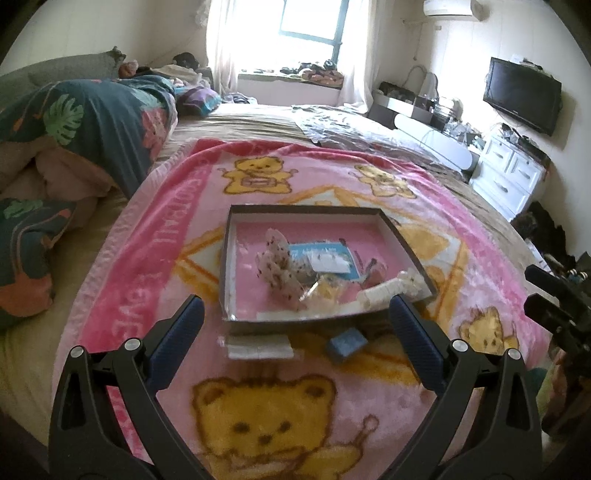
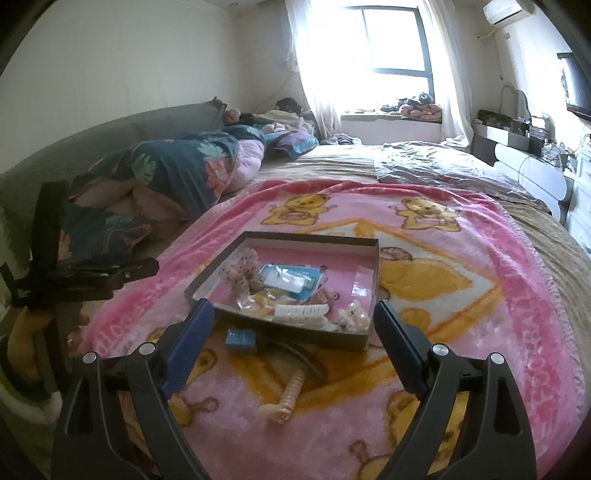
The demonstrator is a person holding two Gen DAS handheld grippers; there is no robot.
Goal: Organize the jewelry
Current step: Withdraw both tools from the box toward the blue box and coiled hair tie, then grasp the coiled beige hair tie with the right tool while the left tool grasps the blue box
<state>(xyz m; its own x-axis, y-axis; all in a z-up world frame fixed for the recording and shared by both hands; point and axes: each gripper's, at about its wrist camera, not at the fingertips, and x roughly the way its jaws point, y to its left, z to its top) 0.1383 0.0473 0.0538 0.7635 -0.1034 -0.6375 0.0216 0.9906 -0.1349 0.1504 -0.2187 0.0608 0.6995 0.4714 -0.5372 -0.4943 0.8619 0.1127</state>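
Hovering wide open and empty, the left gripper and right gripper frame the shallow box of jewelry mid-frame on the pink blanket, a blue block just below it.

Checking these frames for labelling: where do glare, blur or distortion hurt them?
Left wrist view: the window is blown out, the white packet near the box is smeared, and the edges bow. Right wrist view: the window glares too, but the box contents read sharper.
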